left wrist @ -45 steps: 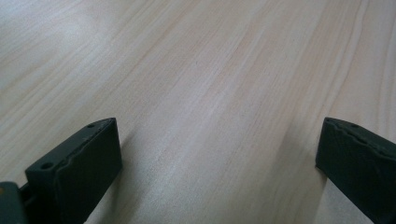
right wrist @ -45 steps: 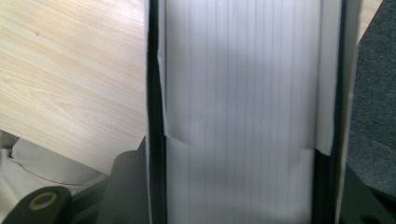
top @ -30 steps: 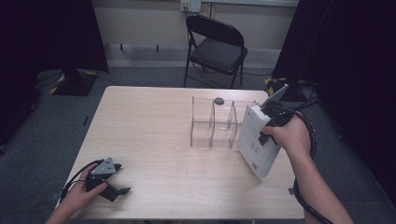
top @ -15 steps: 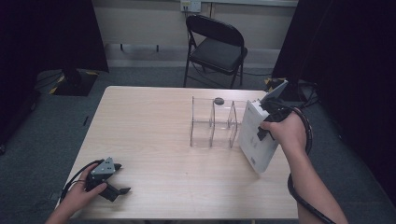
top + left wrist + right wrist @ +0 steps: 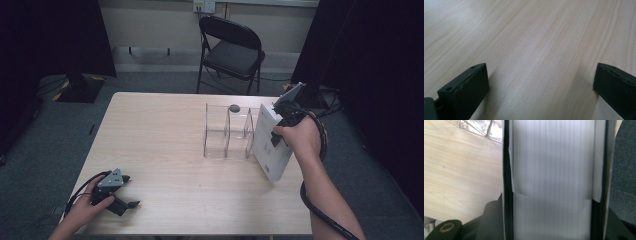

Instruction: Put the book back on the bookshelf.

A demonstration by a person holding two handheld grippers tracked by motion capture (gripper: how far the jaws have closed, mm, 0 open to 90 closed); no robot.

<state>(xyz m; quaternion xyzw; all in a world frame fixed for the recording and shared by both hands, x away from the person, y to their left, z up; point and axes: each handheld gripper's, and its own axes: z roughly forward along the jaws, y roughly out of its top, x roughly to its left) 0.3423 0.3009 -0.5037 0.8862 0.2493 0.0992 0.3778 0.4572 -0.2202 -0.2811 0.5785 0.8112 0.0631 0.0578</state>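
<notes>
Right gripper (image 5: 278, 131) clamped on white box (image 5: 269, 142), tilted beside clear rack (image 5: 227, 131). Left gripper (image 5: 131, 203) on table (image 5: 160, 130), jaws apart.

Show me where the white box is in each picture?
High view: the white box stands tilted at the table's right edge, just right of the clear divider rack, in the right tool's grip.
Left gripper view: not in it.
Right gripper view: the white box runs up the middle.
Shared landmark: the wooden table.
</notes>
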